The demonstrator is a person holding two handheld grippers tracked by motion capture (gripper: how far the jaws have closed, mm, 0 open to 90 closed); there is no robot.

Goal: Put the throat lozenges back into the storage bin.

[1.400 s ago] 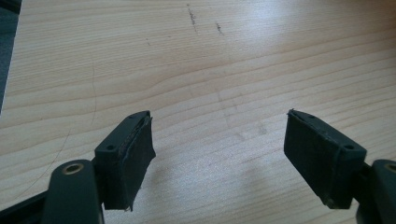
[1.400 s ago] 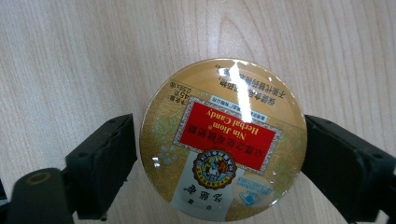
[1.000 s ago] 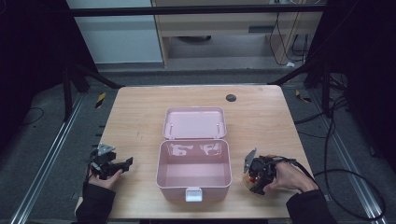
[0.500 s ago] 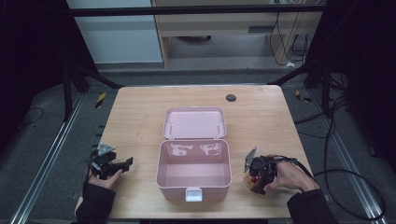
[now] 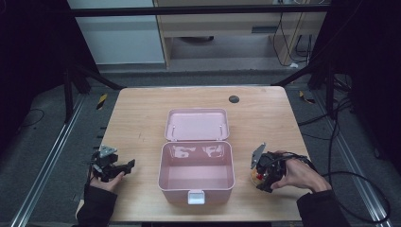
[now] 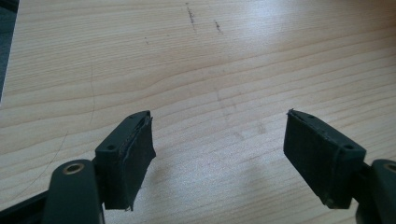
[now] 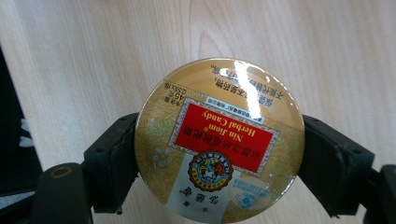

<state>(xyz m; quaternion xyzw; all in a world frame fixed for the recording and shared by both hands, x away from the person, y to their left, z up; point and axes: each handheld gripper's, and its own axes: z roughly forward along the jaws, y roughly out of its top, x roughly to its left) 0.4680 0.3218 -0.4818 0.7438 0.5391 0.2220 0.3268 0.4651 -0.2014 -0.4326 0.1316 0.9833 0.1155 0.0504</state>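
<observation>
Pinching a round gold candy tin between its jaws, the right gripper rests on the wooden tabletop right of an open pink plastic box; the left gripper is spread, holding nothing.

Black two-fingered grippers with grey three-cornered plates, brass-ringed screw holes, trailing black cables, dark sleeves.
</observation>
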